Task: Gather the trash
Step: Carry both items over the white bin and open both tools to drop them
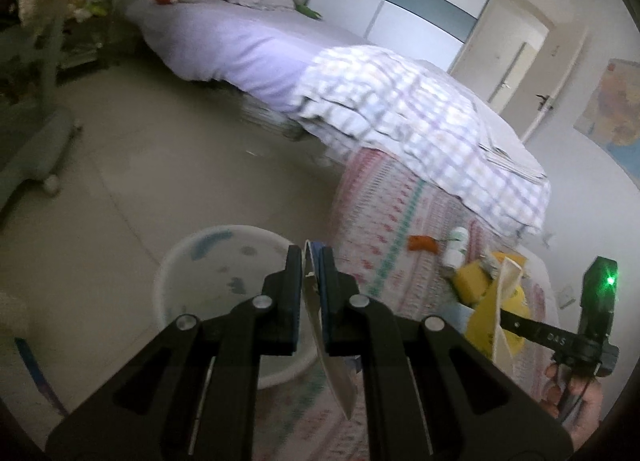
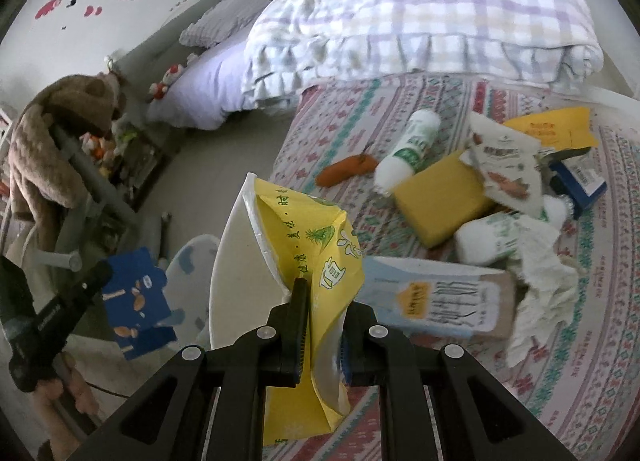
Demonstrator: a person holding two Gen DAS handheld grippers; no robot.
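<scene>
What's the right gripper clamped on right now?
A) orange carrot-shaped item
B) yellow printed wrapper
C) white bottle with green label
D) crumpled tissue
B: in the right wrist view the right gripper is shut on the yellow printed wrapper, which rises between its jaws, while the white bottle, the orange item and the crumpled tissue all lie apart from it on the patterned bedspread.
</scene>
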